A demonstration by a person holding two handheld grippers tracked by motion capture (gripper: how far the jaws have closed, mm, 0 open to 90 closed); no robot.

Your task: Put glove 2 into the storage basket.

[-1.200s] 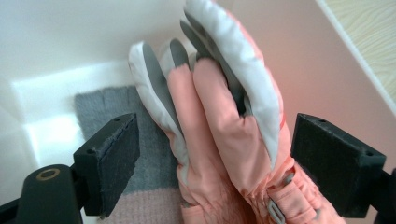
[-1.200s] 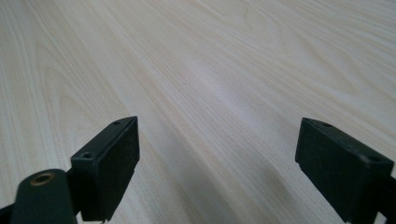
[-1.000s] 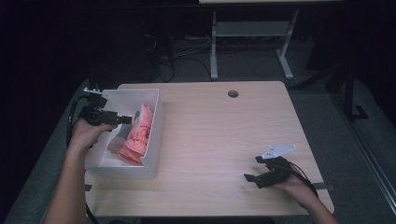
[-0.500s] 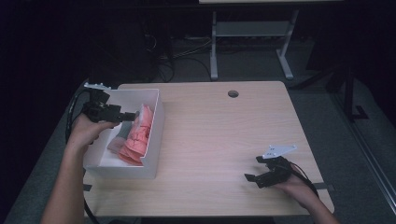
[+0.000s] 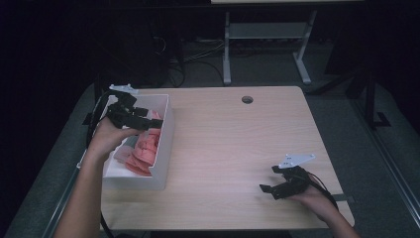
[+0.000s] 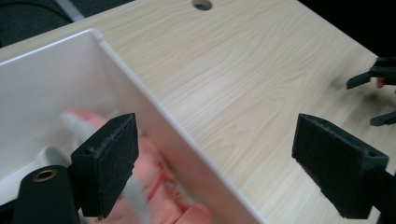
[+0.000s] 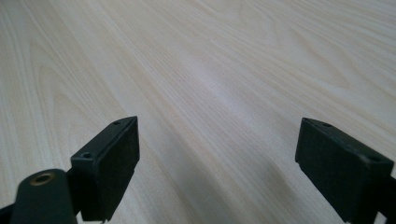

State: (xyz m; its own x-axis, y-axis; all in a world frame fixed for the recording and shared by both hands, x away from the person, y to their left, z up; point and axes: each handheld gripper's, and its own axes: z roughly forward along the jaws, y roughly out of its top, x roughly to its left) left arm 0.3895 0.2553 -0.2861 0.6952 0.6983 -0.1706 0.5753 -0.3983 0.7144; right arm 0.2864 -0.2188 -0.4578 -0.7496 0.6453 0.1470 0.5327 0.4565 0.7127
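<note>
A white box (image 5: 163,144) stands at the table's left edge with pink-red soft pieces (image 5: 144,148) piled inside. My left gripper (image 5: 153,124) hovers over the box, open, its jaws straddling the right wall (image 6: 187,154) with nothing held. The pink-red pieces (image 6: 163,196) lie below its left jaw. My right gripper (image 5: 270,184) rests low at the table's front right, open and empty, over bare wood (image 7: 215,93). It also appears far off as the right gripper (image 6: 373,93) in the left gripper view.
The light wooden table (image 5: 237,148) has a round cable hole (image 5: 247,99) near its far edge. Beyond the table stands a white desk frame (image 5: 262,34) on a dark floor with cables.
My left gripper has drifted toward the far end of the box and slightly left. The right gripper has stayed put.
</note>
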